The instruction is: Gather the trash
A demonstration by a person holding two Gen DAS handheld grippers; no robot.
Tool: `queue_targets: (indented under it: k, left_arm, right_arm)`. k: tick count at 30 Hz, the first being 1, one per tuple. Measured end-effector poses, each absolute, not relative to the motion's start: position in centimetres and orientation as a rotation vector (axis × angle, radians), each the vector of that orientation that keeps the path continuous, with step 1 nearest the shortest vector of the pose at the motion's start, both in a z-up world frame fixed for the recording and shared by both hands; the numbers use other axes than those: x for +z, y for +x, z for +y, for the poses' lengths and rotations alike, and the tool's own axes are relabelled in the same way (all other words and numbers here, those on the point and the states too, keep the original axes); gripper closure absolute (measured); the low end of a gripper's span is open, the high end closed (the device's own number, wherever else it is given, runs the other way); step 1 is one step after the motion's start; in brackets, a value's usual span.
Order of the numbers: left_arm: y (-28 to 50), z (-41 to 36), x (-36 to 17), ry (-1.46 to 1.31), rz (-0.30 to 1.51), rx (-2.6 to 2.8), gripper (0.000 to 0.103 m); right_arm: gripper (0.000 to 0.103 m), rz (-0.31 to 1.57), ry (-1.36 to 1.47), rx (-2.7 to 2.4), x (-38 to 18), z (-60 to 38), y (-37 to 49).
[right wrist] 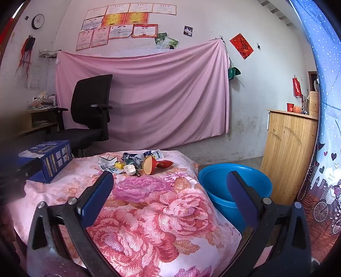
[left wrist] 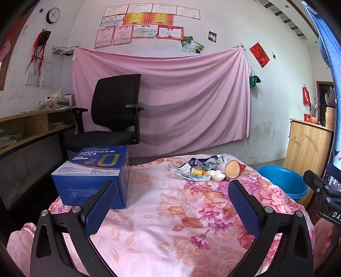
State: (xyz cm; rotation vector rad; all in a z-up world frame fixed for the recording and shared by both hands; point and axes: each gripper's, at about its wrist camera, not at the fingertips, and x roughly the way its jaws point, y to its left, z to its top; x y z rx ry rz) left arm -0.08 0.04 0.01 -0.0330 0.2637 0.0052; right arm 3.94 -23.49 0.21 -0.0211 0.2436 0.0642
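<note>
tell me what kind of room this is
Most likely a lived-in room of a home, part bedroom, part study. Certificates and a clock hang on the wall, an office chair stands by a desk, and the trash pile lies on a floral quilt.

wall: white, certs (left wrist: pixel 147 21) + clock (left wrist: pixel 52 15) | pink sheet (left wrist: pixel 166 102) hung | blk office chair (left wrist: pixel 115 110) | wood cabinet (right wrist: pixel 287 153) rt | concrete floor
</note>
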Motion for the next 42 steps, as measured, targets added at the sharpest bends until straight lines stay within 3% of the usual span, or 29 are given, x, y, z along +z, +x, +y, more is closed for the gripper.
queue_targets:
  k: [42]
  left_arm:
    - [0.07,0.38,0.01,-0.031,0.268,0.009,0.001]
  right_arm:
    - [0.0,0.243,-0.019,0.064,0.26,-23.4,3.92]
